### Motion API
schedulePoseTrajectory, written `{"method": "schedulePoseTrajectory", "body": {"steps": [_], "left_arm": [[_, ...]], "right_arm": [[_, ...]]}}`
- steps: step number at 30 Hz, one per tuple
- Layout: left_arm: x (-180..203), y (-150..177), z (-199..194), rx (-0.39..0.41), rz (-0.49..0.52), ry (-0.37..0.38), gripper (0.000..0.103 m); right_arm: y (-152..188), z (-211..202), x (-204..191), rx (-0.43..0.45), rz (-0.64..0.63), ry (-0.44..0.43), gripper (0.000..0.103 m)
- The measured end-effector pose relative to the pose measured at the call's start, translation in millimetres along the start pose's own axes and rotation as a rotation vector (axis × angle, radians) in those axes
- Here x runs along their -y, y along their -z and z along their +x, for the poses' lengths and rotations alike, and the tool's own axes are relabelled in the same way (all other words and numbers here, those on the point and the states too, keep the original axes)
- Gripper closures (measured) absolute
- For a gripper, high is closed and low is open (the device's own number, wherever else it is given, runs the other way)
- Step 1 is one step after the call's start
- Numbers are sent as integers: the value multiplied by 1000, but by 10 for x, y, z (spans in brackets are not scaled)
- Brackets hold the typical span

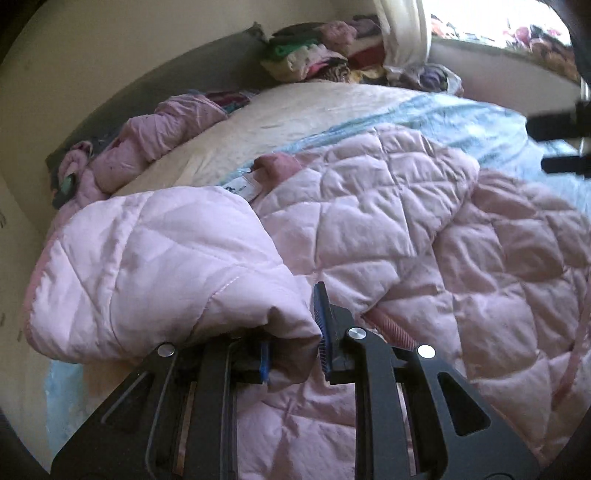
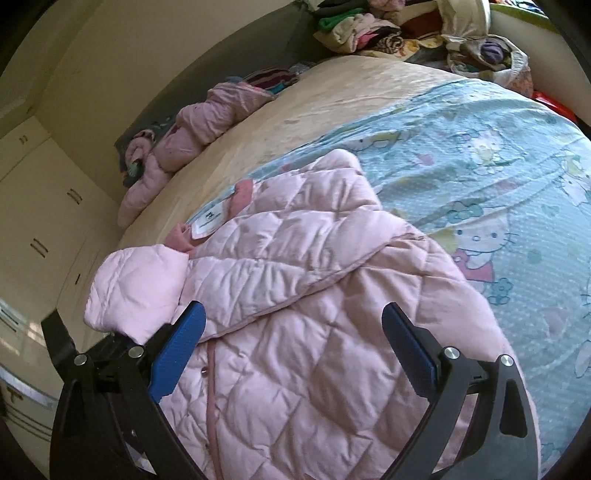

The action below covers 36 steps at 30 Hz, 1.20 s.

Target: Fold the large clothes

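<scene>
A: Where is the pale pink quilted puffer jacket (image 2: 295, 295)?

B: It lies spread on the bed, over the light blue cartoon-print bedsheet (image 2: 480, 177), its white neck label (image 2: 208, 221) toward the far side. The left gripper (image 1: 295, 332) is clenched on a puffy fold of it, likely the sleeve (image 1: 147, 266), bunched between the blue pads. The right gripper (image 2: 295, 350) hovers over the jacket body with its jaws spread wide, grasping nothing.

A: How would it handle?

B: Probably light but bulky. The padding looks soft and springy, so folds may puff back open, and the smooth shell looks slippery. A seam, cuff or hem edge seems the safest place to pinch; a thick padded panel could slip out of the pads.

A: Anything in the way?

B: Another crumpled pink garment (image 2: 192, 129) lies along the far edge of the cream mattress cover (image 2: 314, 110), well apart from the jacket. A heap of mixed coloured clothes (image 2: 369, 26) sits at the head of the bed, also clear. The sheet beside the jacket looks free for folding.
</scene>
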<state>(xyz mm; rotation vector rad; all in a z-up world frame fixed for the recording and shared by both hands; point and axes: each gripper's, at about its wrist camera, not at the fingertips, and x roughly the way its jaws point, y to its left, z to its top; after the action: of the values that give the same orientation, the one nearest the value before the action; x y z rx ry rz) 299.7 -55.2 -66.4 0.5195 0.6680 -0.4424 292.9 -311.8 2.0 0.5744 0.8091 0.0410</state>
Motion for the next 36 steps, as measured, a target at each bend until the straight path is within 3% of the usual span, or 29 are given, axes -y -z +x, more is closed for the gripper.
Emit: {"method": "schedulePoseTrajectory", "body": {"steps": [4,8,13,15,17,18,22,24,28,30,35,36], "left_arm": [[118,45,14,-17,108,-31,91],[394,154,55,-31,332,-131,86],[445,111,-13,-20,338,-136,68],[485,117,-45,-10,368,-173,68],[509,111,-108,-7,365,-181,60],[494,95,-132,-5,342,-159,50],[295,-18,-237,3,130,-38,31],[137,-53,-289,12,-31,79,19],[-99,-30,-369,13,-285,233,15],[-211,24,-421,33,-394,279,9],[-600,327,-553,131,-787,398,9],[-675,398,-568,147,-858,395,9]], "right_arm": [[-24,-46,109,11,23,10,7],[-25,-56,149,10,29,11,7],[-40,-77,138,14,23,4,7],[-42,-84,144,15,25,3,7],[-45,-99,158,19,30,5,7],[-45,-102,162,19,33,5,7],[-50,-121,137,17,26,1,7],[-57,-144,122,23,22,3,7],[-77,-162,39,22,5,-1,7],[-91,-174,-39,28,-10,-6,7],[-86,-153,-194,30,-34,-28,7],[-74,-141,-208,28,-37,-31,7]]}}
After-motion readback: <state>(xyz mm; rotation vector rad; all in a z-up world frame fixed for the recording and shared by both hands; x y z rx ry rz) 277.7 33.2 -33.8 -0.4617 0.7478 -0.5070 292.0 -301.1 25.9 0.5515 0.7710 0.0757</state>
